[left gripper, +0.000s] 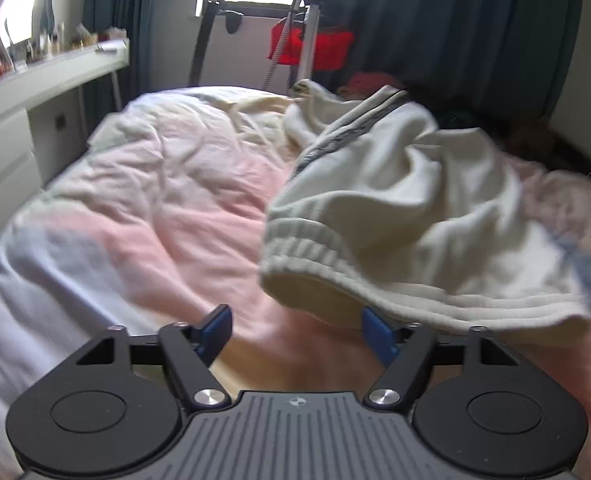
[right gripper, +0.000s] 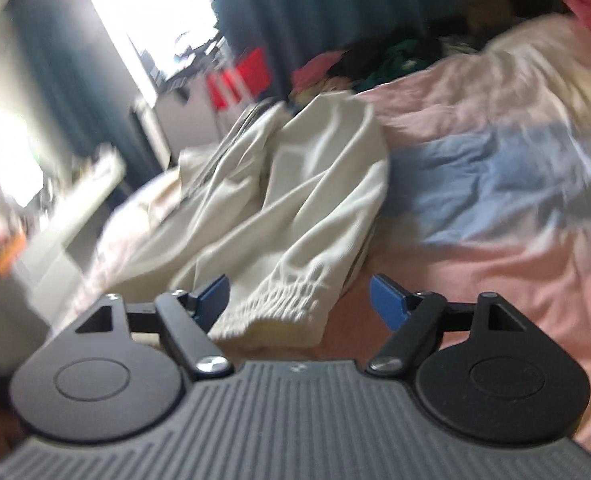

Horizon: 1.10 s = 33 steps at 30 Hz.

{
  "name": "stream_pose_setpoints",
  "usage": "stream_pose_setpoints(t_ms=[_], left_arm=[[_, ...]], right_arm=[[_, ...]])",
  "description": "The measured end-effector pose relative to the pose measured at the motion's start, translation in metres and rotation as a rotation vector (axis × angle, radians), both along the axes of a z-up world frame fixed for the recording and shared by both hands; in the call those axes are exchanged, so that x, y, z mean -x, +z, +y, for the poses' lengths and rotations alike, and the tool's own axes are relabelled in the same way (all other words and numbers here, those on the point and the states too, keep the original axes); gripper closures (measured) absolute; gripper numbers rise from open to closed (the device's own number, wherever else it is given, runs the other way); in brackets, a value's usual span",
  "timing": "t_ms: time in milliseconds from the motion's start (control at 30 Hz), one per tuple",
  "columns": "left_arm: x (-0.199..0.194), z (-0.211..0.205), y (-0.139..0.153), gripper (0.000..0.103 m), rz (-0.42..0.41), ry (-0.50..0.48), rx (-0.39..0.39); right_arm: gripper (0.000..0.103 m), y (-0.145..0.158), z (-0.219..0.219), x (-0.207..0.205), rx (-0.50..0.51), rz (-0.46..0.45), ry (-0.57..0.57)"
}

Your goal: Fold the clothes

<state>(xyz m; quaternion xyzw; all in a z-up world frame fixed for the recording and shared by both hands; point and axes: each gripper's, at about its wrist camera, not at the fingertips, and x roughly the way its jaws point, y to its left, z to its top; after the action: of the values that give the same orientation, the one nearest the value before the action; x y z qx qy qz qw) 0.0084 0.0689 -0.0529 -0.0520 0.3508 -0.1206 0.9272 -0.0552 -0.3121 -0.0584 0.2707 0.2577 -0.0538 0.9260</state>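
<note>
Early stage: cream garment (left gripper: 407, 200) lies rumpled on the bed (left gripper: 167, 184), ribbed hem toward the grippers, no clean fold visible yet. Left gripper (left gripper: 295, 334) has jaws apart and empty, hem just beside its right finger. Right gripper (right gripper: 299, 300) also spread, hem between the fingers, not pinched. Whole fold remains

Item: cream trousers (left gripper: 407, 200) | Features: ribbed elastic waistband (left gripper: 315, 248), dark side stripe, gathered cuff (right gripper: 279, 300) | State: crumpled, unfolded, slack | Position: lying on the pink bedcover (left gripper: 183, 208), legs toward its far end
</note>
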Motion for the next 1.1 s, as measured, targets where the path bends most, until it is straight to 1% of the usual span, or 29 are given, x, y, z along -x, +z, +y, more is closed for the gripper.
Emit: stream_pose_setpoints(t_ms=[33, 67, 100, 133, 200, 267, 333, 367, 433, 467, 533, 567, 600, 633, 667, 700, 733, 767, 833, 867, 900, 933, 1000, 1100], left_arm=[[0.000, 0.003, 0.002, 0.017, -0.009, 0.000, 0.045], [-0.002, 0.007, 0.004, 0.016, -0.021, 0.002, 0.090], [-0.006, 0.009, 0.007, 0.013, -0.032, 0.008, 0.130], [-0.012, 0.010, 0.007, 0.009, -0.037, 0.022, 0.167], [-0.027, 0.013, 0.004, 0.008, -0.040, 0.055, 0.239], [-0.045, 0.016, -0.008, 0.008, -0.016, 0.103, 0.299], [-0.064, 0.020, -0.024, 0.009, 0.038, 0.144, 0.360], [-0.072, 0.021, -0.032, 0.010, 0.064, 0.149, 0.391], [-0.081, 0.018, -0.042, 0.010, 0.089, 0.135, 0.428], [-0.085, 0.015, -0.046, 0.011, 0.097, 0.117, 0.431], [-0.090, 0.007, -0.050, 0.018, 0.086, 0.095, 0.409], [-0.092, 0.004, -0.052, 0.020, 0.083, 0.097, 0.398], [-0.094, 0.002, -0.055, 0.026, 0.081, 0.103, 0.388], [-0.097, 0.002, -0.058, 0.038, 0.085, 0.112, 0.385], [-0.099, 0.003, -0.062, 0.044, 0.090, 0.122, 0.386], [-0.102, 0.005, -0.066, 0.053, 0.097, 0.127, 0.397], [-0.105, 0.008, -0.069, 0.061, 0.106, 0.133, 0.426], [-0.108, 0.010, -0.072, 0.064, 0.115, 0.142, 0.455], [-0.112, 0.015, -0.073, 0.080, 0.128, 0.165, 0.498], [-0.113, 0.016, -0.071, 0.083, 0.129, 0.176, 0.509], [-0.113, 0.018, -0.069, 0.085, 0.130, 0.188, 0.519], [-0.114, 0.018, -0.063, 0.087, 0.126, 0.196, 0.508], [-0.116, 0.020, -0.046, 0.088, 0.097, 0.209, 0.480], [-0.129, 0.033, -0.013, 0.089, 0.063, 0.252, 0.449]], right_arm=[[0.021, -0.004, -0.006, 0.000, -0.039, 0.009, -0.024], [0.020, -0.010, -0.013, -0.002, -0.093, 0.021, -0.044], [0.020, -0.016, -0.020, -0.005, -0.151, 0.032, -0.062], [0.020, -0.025, -0.028, -0.008, -0.235, 0.045, -0.077], [0.019, -0.040, -0.035, -0.015, -0.350, 0.055, -0.100], [0.019, -0.053, -0.040, -0.022, -0.454, 0.061, -0.122], [0.019, -0.058, -0.039, -0.032, -0.454, 0.059, -0.147], [0.019, -0.060, -0.038, -0.039, -0.449, 0.058, -0.147], [0.019, -0.065, -0.035, -0.052, -0.444, 0.055, -0.137], [0.019, -0.069, -0.034, -0.057, -0.445, 0.061, -0.128], [0.020, -0.078, -0.031, -0.069, -0.450, 0.078, -0.106], [0.019, -0.082, -0.031, -0.072, -0.451, 0.085, -0.100], [0.019, -0.086, -0.030, -0.075, -0.451, 0.091, -0.096], [0.020, -0.090, -0.030, -0.077, -0.450, 0.098, -0.091], [0.024, -0.093, -0.031, -0.078, -0.455, 0.097, -0.092], [0.025, -0.095, -0.032, -0.079, -0.461, 0.095, -0.094], [0.027, -0.098, -0.033, -0.080, -0.468, 0.092, -0.097], [0.034, -0.099, -0.033, -0.080, -0.475, 0.088, -0.092], [0.049, -0.102, -0.026, -0.085, -0.461, 0.109, -0.051], [0.068, -0.103, -0.022, -0.088, -0.452, 0.121, -0.028], [0.076, -0.103, -0.019, -0.089, -0.453, 0.126, -0.014], [0.077, -0.102, -0.016, -0.088, -0.458, 0.128, -0.004], [0.081, -0.098, -0.010, -0.080, -0.514, 0.109, 0.000], [0.082, -0.089, 0.007, -0.069, -0.588, 0.073, 0.011]])
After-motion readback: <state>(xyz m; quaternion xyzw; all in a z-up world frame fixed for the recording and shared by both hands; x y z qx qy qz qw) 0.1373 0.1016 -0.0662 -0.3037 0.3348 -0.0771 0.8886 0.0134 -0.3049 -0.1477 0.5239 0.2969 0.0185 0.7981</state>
